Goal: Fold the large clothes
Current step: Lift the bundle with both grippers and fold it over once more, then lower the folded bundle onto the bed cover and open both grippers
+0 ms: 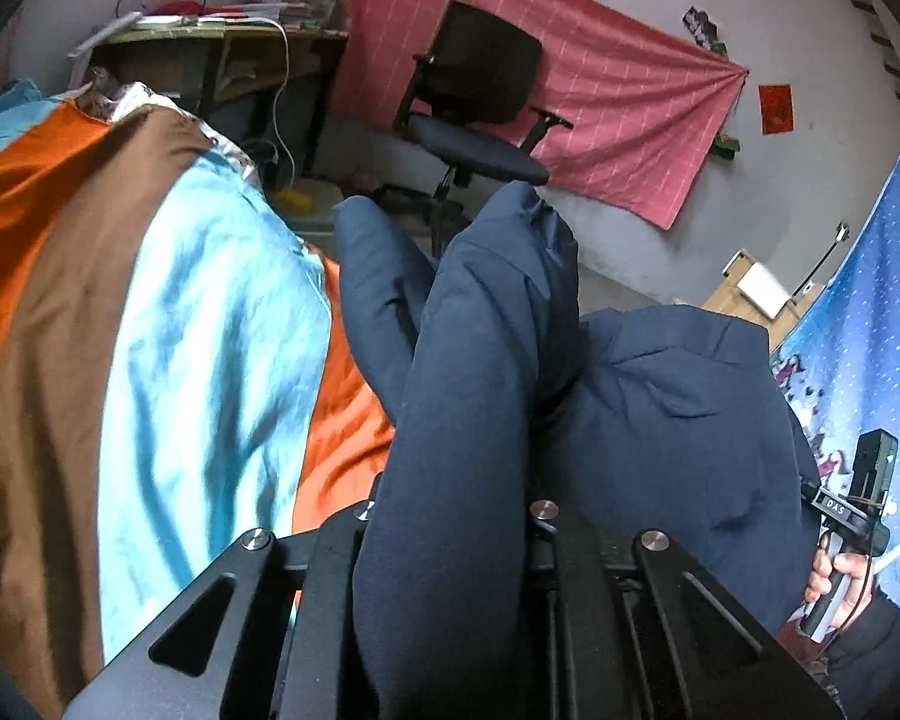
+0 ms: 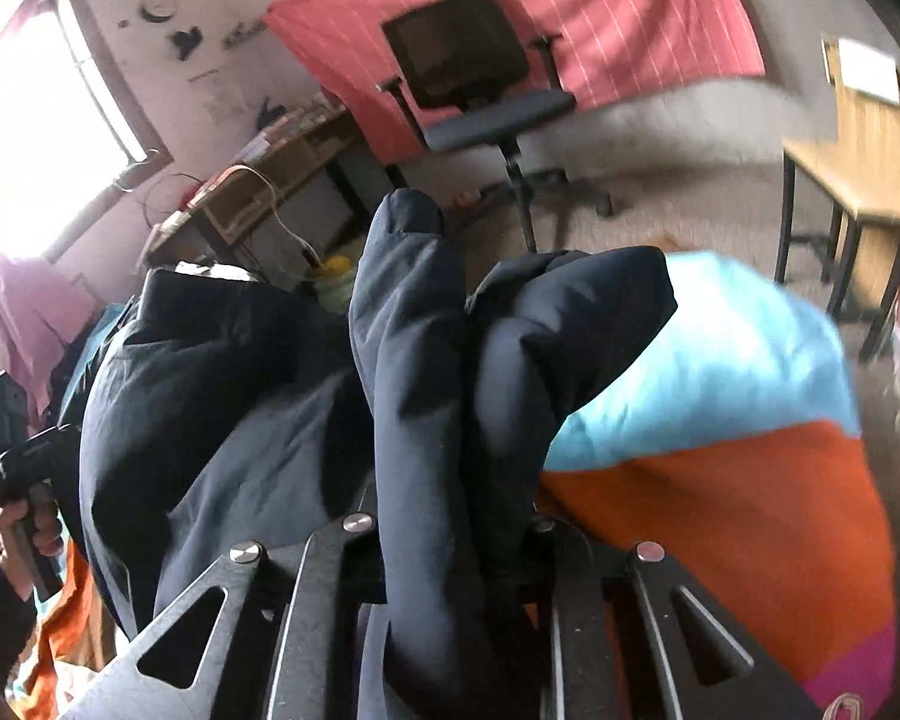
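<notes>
A large navy padded jacket (image 1: pixel 660 408) is held up over a bed with a striped cover (image 1: pixel 168 324). My left gripper (image 1: pixel 450 516) is shut on a thick fold of the jacket, which hides the fingertips. My right gripper (image 2: pixel 456 516) is shut on another bunched fold of the same jacket (image 2: pixel 222 396); its fingertips are also buried in cloth. The right gripper's body and the hand on it show at the left wrist view's right edge (image 1: pixel 864 504). The left gripper's body shows at the right wrist view's left edge (image 2: pixel 12 456).
The bed cover has orange, brown, light blue bands (image 2: pixel 720 420). A black office chair (image 1: pixel 480 114) stands by a pink wall cloth (image 1: pixel 618 108). A cluttered desk (image 1: pixel 222 42) is beyond the bed. A wooden table (image 2: pixel 858 162) stands right. A blue starred cloth (image 1: pixel 870 312) hangs nearby.
</notes>
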Demonstrator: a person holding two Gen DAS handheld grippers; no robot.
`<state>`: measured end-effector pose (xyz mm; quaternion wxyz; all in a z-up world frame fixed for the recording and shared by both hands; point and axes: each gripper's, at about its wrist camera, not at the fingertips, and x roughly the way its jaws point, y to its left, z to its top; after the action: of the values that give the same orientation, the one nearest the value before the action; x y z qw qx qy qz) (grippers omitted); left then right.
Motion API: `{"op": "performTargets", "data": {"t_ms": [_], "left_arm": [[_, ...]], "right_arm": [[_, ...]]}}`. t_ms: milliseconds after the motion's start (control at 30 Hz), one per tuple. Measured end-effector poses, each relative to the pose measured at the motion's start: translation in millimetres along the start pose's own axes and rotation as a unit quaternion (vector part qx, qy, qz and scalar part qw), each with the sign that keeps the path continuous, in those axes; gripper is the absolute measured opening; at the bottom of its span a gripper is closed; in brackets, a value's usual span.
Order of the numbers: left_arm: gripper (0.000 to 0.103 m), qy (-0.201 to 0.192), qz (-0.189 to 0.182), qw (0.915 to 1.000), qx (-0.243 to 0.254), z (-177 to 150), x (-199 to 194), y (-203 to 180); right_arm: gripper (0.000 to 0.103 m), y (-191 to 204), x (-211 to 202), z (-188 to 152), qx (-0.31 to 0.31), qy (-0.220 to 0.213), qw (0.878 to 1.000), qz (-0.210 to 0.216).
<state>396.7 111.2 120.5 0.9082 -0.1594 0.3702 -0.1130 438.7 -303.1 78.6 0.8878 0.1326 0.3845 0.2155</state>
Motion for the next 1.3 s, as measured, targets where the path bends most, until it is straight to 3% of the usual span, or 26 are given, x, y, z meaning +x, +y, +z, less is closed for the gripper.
{"op": "performTargets", "data": {"t_ms": [167, 300, 400, 533, 600, 667, 767, 933, 1000, 1167, 1300], "left_arm": [[0.012, -0.013, -0.018, 0.9997, -0.004, -2.3, -34.8, -7.0], [0.012, -0.007, -0.01, 0.9999, -0.002, -14.6, -47.3, -5.1], [0.012, 0.01, 0.004, 0.9999, -0.011, -31.3, -39.4, 1.1], [0.013, 0.058, 0.024, 0.9974, -0.036, -60.2, -0.1, 17.7], [0.015, 0.071, 0.028, 0.9947, -0.069, -73.5, 14.9, 31.8], [0.018, 0.067, 0.026, 0.9937, -0.086, -77.8, 17.8, 41.0], [0.025, 0.072, 0.027, 0.9922, -0.098, -76.0, 20.8, 47.2], [0.047, 0.087, 0.079, 0.9893, -0.087, -73.0, 27.1, 43.3], [0.055, 0.088, 0.102, 0.9873, -0.083, -73.7, 28.8, 40.5], [0.081, 0.036, 0.151, 0.9844, -0.083, -77.7, 11.2, 39.4], [0.085, 0.012, 0.164, 0.9842, -0.066, -84.0, -4.6, 31.0]], "right_arm": [[0.016, 23.7, -40.9, 1.3, -0.013, -0.017, 1.0, 0.011], [0.016, 30.7, -43.3, -6.7, -0.015, -0.011, 1.0, 0.011], [0.016, 28.3, -33.6, -22.9, -0.008, 0.001, 1.0, 0.005], [0.017, 14.7, -2.4, -50.9, 0.006, 0.04, 0.999, -0.02], [0.021, 1.5, 19.2, -67.2, 0.023, 0.07, 0.996, -0.046], [0.028, -12.9, 26.3, -76.4, 0.043, 0.074, 0.995, -0.051], [0.037, -23.9, 25.6, -76.0, 0.046, 0.072, 0.995, -0.044], [0.061, -27.7, 21.2, -74.3, 0.04, 0.07, 0.994, -0.076], [0.079, -25.2, 15.3, -75.7, 0.044, 0.06, 0.994, -0.085], [0.086, -15.9, 0.8, -77.2, 0.034, 0.035, 0.993, -0.104], [0.093, -0.9, -13.1, -76.0, 0.023, 0.005, 0.993, -0.112]]}}
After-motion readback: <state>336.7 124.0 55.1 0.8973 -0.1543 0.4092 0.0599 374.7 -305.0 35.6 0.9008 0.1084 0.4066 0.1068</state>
